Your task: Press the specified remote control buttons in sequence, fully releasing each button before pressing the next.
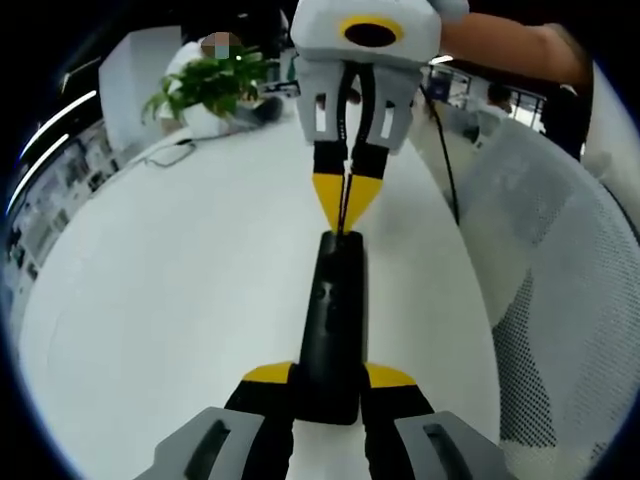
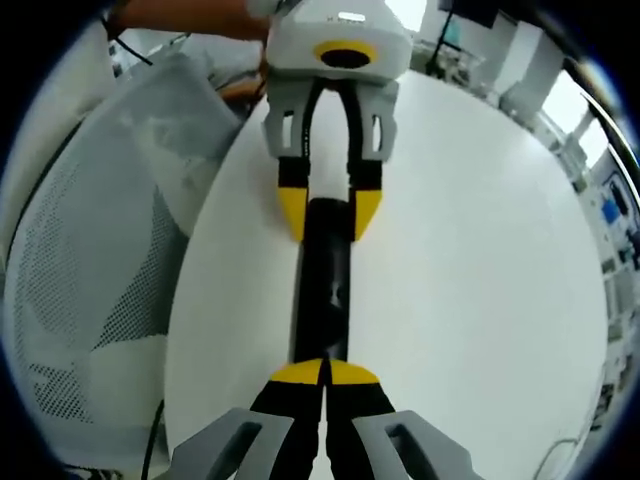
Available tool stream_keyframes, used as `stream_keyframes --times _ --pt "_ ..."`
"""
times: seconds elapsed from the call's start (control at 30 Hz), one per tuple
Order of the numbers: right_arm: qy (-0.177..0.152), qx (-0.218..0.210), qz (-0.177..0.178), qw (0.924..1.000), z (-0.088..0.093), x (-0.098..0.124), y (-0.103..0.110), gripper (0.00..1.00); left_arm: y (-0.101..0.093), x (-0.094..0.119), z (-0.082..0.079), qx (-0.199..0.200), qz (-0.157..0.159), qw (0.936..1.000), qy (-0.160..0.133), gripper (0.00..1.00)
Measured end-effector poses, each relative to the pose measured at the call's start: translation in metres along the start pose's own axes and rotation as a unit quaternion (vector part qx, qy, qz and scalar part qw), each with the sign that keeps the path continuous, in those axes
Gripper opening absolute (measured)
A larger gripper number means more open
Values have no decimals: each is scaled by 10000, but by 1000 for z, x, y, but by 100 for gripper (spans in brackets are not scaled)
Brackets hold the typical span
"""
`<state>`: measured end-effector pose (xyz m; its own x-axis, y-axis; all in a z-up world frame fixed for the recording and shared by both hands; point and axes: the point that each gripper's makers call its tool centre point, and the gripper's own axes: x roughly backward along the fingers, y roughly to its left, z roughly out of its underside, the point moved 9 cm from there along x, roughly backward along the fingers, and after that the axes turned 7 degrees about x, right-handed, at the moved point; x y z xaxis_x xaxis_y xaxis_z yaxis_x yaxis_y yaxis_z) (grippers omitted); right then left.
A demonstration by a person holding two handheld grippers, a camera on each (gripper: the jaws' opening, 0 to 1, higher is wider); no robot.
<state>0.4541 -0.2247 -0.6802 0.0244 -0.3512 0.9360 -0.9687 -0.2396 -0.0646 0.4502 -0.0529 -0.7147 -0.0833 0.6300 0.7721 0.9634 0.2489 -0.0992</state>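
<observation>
A black remote control (image 1: pixel 333 320) lies flat on the white round table (image 1: pixel 180 300), its long body stretched between the two tools. In the left gripper view the left tool (image 1: pixel 330 378) has its yellow-tipped jaws set on either side of the remote's near end, clamped on it, and at the far end the right tool (image 1: pixel 346 205) comes in from across the table with its yellow tips drawn together to a point that touches the remote's far end. In the right gripper view the picture is mirrored: the right tool (image 2: pixel 325 373) rises from the near edge with its jaws together, the tips meeting at the near end of the remote control (image 2: pixel 323 280), while the left tool (image 2: pixel 329 213) across the table holds the far end between its yellow fingers. A person's bare forearm (image 1: pixel 510 45) reaches in behind the right tool in the left gripper view. A white mesh office chair (image 1: pixel 560 270) stands just beside the table on the right, and the same chair (image 2: pixel 90 260) is on the left in the right gripper view. At the far side of the table stands a leafy green plant (image 1: pixel 205 85), with a pair of glasses (image 1: pixel 175 153) lying on the table near it.
</observation>
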Motion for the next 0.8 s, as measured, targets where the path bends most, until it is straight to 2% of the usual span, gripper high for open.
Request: stream_keyframes --times 0.8 --pt "231 251 -72 9994 -3 -11 -1 0 1 -1 1 3 30 10000 -54 24"
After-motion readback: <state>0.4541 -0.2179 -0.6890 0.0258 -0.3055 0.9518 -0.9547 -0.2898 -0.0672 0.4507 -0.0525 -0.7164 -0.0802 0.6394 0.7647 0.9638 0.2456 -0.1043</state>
